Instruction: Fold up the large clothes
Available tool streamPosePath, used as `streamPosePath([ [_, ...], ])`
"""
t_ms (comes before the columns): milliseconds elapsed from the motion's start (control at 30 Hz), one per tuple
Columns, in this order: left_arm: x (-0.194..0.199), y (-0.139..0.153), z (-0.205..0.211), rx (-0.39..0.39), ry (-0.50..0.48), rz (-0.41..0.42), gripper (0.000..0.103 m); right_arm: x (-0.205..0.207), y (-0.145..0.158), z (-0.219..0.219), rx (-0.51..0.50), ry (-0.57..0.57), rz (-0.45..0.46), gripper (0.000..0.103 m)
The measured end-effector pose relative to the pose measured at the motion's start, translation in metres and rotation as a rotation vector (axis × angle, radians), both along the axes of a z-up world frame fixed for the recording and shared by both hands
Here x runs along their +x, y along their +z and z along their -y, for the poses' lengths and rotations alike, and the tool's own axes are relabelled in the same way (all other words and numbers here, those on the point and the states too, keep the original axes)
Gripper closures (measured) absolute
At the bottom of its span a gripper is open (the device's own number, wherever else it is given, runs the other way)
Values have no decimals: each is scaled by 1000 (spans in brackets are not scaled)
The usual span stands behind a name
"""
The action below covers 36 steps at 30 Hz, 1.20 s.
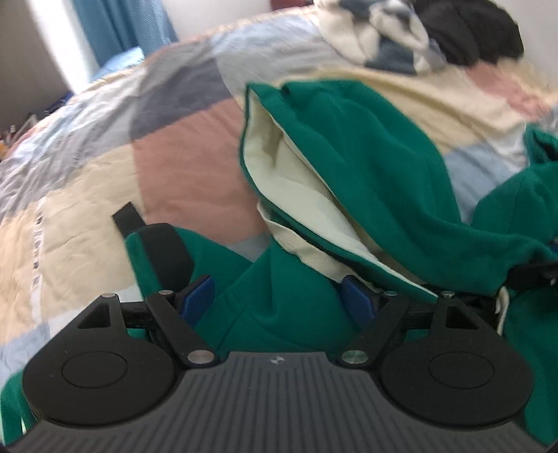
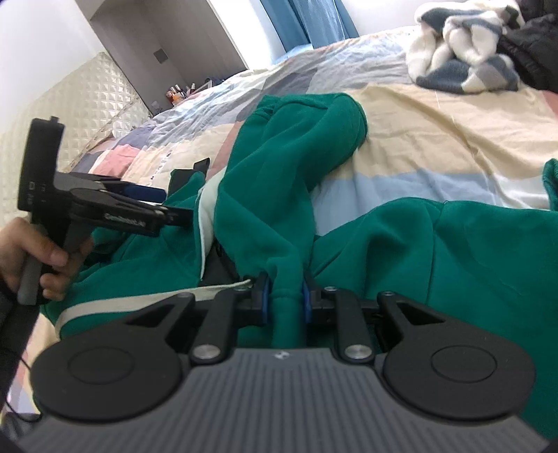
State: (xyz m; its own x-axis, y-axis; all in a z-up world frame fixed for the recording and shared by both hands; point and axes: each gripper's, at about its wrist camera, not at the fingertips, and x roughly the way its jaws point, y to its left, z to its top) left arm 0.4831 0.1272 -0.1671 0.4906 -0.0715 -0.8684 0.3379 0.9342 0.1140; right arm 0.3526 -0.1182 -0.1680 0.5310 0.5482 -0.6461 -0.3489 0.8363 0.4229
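A green hoodie (image 1: 366,167) with a cream-lined hood lies rumpled on the bed, also seen in the right wrist view (image 2: 279,156). My left gripper (image 1: 275,268) stands open low over it. A hump of green fabric sits between its blue pads (image 1: 197,298) without being pinched, and the hood's edge covers the right finger. In the right wrist view the left gripper (image 2: 190,191) reaches in from the left, held by a person's hand (image 2: 35,258). My right gripper (image 2: 284,291) is shut on a narrow fold of the green hoodie.
A patchwork quilt (image 2: 436,115) in cream, pink, blue and grey covers the bed. A heap of white-and-blue and black clothes (image 2: 464,52) lies at the far right. A padded headboard (image 2: 90,104), small bottles (image 2: 178,93) and blue curtains (image 2: 314,21) stand beyond.
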Motion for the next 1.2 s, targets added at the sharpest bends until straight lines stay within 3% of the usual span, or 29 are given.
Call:
streamPosePath([
  [233, 18, -9, -2, -20, -25, -105, 22, 15, -9, 3, 48, 5, -47, 80],
  [367, 16, -8, 4, 14, -18, -140, 45, 19, -10, 4, 80, 16, -67, 78],
  [567, -3, 21, 9, 44, -5, -99, 82, 16, -9, 5, 79, 19, -59, 77],
  [667, -14, 36, 12, 40, 13, -95, 86, 16, -8, 6, 87, 15, -62, 77],
  [800, -29, 52, 18, 36, -1, -86, 86, 12, -5, 8, 94, 18, -58, 76],
  [933, -28, 45, 15, -3, 21, -113, 84, 12, -6, 8, 101, 22, -71, 69],
  [1000, -18, 35, 10, -21, 46, -135, 72, 13, -9, 6, 99, 21, -79, 61],
  [1033, -12, 30, 8, -17, 62, -145, 57, 14, -10, 5, 101, 20, -88, 57],
  [1067, -6, 25, 6, -19, 74, -151, 49, 16, -12, 3, 105, 25, -97, 55],
  [1200, 13, 4, 6, -28, 97, -221, 41, 22, -20, -2, 130, 32, -124, 53],
])
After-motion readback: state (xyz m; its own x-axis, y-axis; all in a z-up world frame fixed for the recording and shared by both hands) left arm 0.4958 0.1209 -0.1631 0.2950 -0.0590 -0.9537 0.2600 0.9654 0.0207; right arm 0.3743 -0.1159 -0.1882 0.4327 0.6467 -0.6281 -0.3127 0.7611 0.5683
